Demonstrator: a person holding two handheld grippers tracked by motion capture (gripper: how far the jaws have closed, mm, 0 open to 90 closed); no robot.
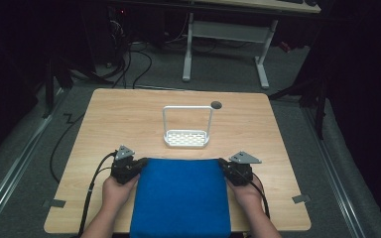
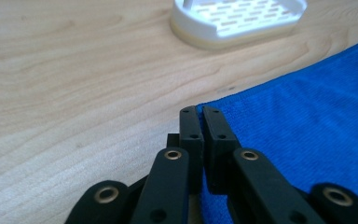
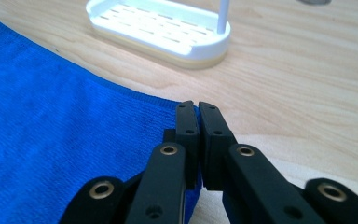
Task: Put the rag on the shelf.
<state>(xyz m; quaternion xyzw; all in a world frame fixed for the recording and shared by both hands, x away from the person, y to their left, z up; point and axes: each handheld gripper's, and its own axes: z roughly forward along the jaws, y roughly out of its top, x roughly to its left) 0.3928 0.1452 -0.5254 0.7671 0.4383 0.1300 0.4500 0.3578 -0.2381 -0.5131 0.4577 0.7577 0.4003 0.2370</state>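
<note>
A blue cloth (image 1: 181, 196) lies flat on the wooden table (image 1: 129, 114), reaching over the near edge. My left gripper (image 1: 140, 163) is at the cloth's far left corner and my right gripper (image 1: 222, 162) at its far right corner. In the left gripper view the left gripper (image 2: 199, 111) has its jaws pressed together on the corner of the cloth (image 2: 307, 116). The right gripper (image 3: 197, 105) is likewise shut, with the cloth's (image 3: 51, 126) edge pinched between its pads.
A white slotted tray with a tall hoop handle (image 1: 186, 138) stands just beyond the cloth, mid-table; it also appears as the tray (image 2: 237, 18) and tray (image 3: 158, 28). A dark round disc (image 1: 216, 104) lies behind it. Cables trail off the table's left side.
</note>
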